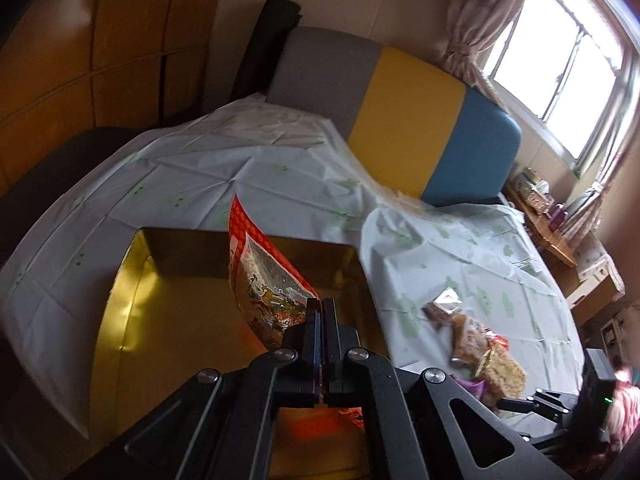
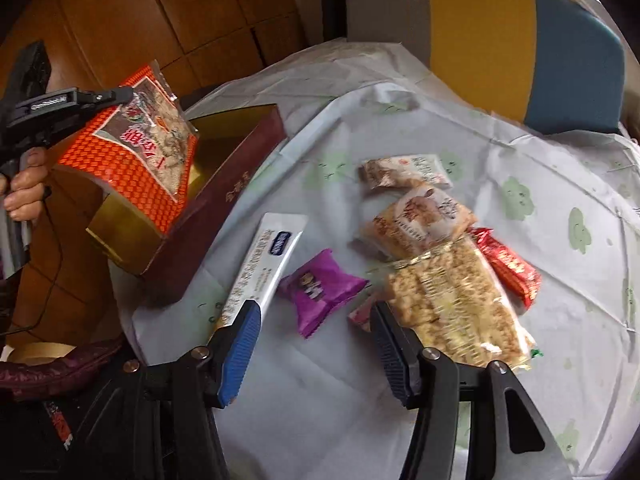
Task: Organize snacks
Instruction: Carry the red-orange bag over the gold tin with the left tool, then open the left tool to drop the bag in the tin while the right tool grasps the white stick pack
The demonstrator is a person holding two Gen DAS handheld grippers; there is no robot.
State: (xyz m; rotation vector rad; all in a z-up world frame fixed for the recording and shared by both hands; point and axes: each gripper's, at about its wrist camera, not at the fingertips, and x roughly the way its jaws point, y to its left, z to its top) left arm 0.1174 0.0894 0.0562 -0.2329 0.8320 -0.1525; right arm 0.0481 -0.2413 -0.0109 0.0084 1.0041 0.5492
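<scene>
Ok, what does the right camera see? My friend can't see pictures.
The open right gripper hovers over a purple snack packet among other snacks on a white tablecloth. At left, the left gripper holds an orange snack bag above a gold-lined box.

A round table [image 2: 460, 420] covered by a pale creased cloth printed with small green clouds [image 2: 340, 380] carries everything. Near its left edge sits an open rectangular box, maroon outside and shiny gold inside [image 2: 224, 204]. Just beside the box lies a long white sachet with a blue logo [image 2: 266, 264], and next to that a purple crinkled snack packet [image 2: 322, 290]. Further right, a pile of overlapping packets: a clear bag of puffed-grain bars [image 2: 452, 304], a beige printed bag [image 2: 420, 220], a small brown-and-white packet [image 2: 404, 170] and a red foil wrapper [image 2: 508, 266]
</scene>
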